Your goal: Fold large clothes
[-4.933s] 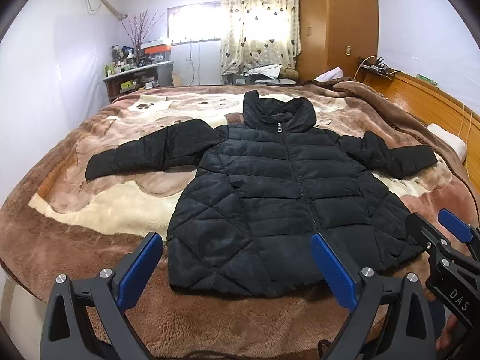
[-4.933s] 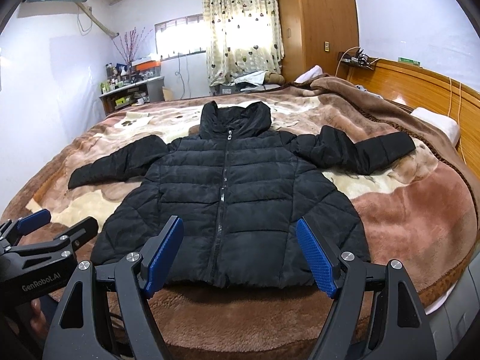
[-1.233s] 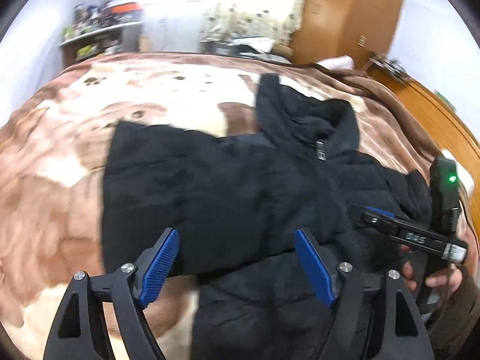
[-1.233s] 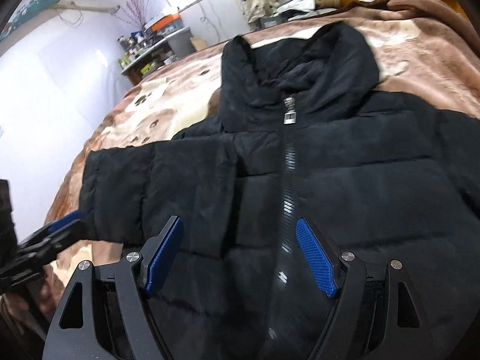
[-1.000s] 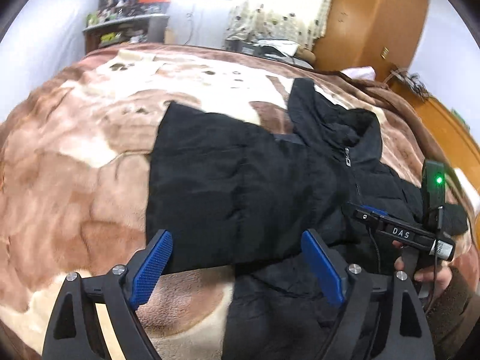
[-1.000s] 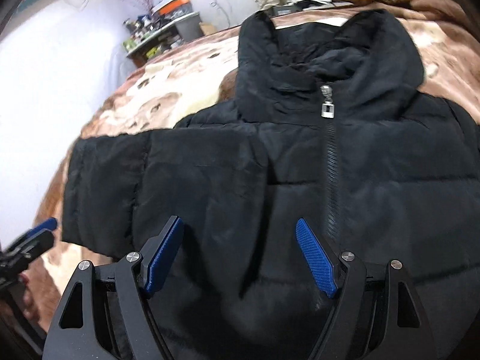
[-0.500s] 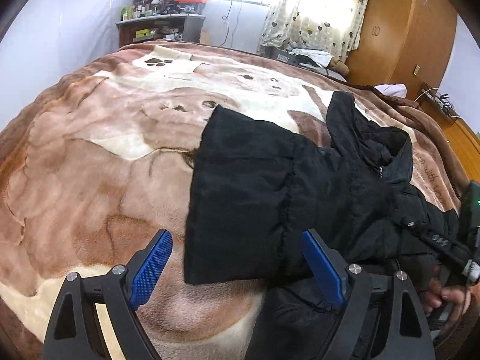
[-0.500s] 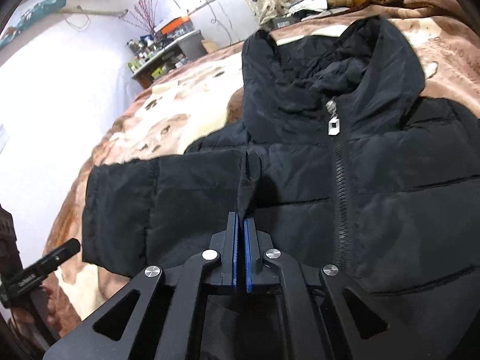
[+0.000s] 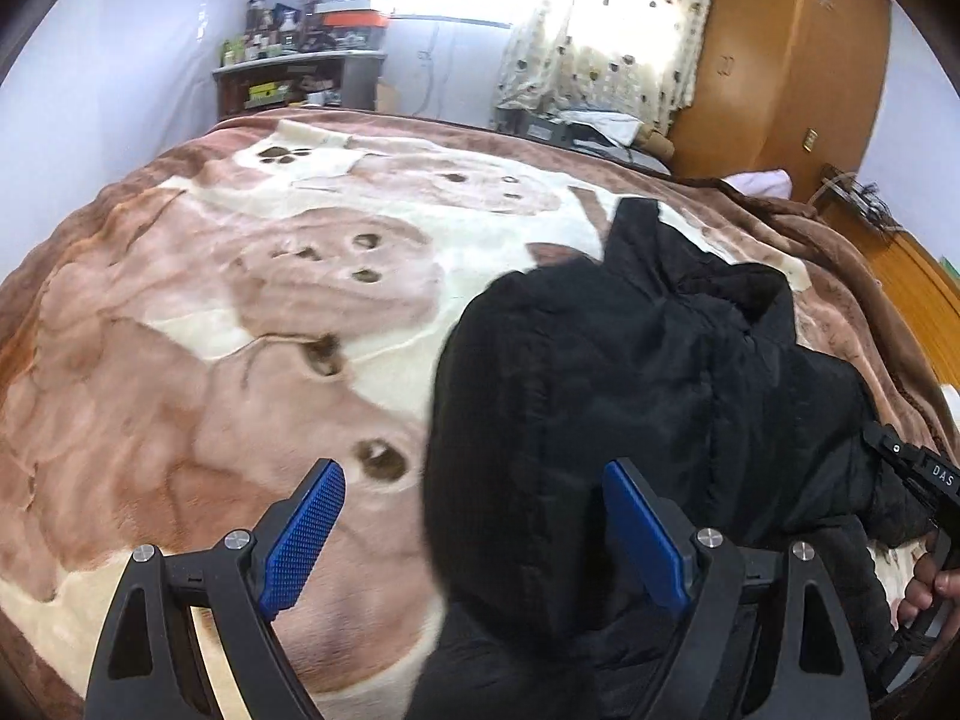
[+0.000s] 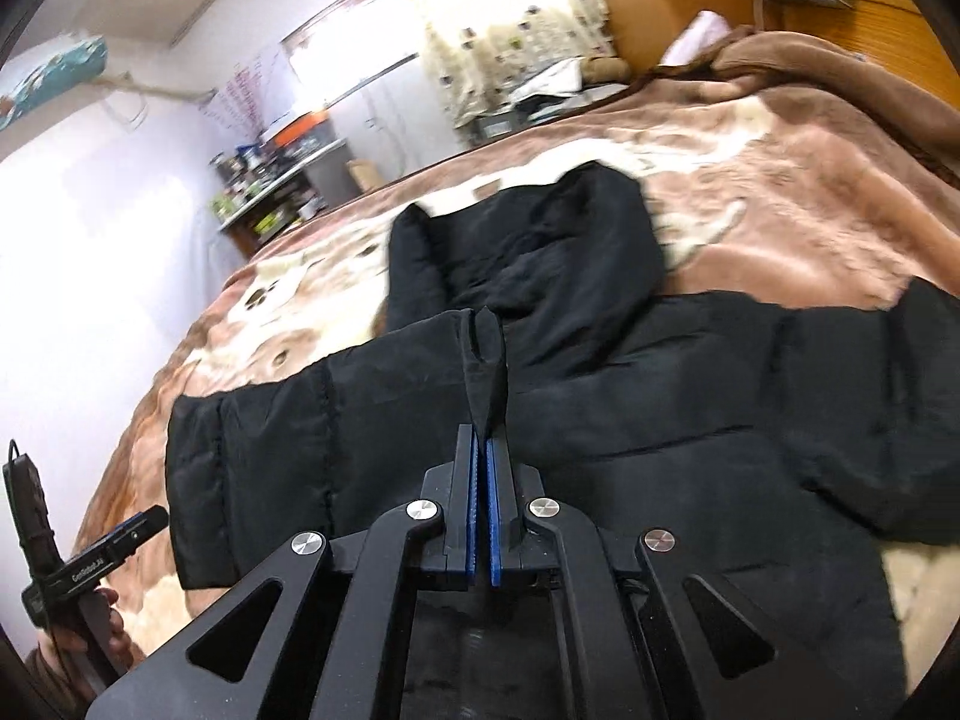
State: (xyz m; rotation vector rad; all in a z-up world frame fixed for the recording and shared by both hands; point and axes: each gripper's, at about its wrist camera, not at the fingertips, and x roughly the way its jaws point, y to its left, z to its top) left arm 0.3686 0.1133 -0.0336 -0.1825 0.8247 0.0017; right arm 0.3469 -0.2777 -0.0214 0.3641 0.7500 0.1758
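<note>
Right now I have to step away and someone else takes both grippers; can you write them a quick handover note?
Right claw: shut, pinching a fold of the black puffer jacket near the shoulder of its sleeve.
Left claw: open, holding nothing, over the sleeve's cuff end.
Jacket lies front up, zipped, on the brown bear-print blanket.
Done: that sleeve is gripped and appears raised off the blanket.
Left: lay the sleeve across the chest, fold the other sleeve, then the body.

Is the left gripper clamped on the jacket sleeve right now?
No: the left gripper stands wide open above the jacket, its blue pads apart, while only the right gripper pinches a fold of fabric.
</note>
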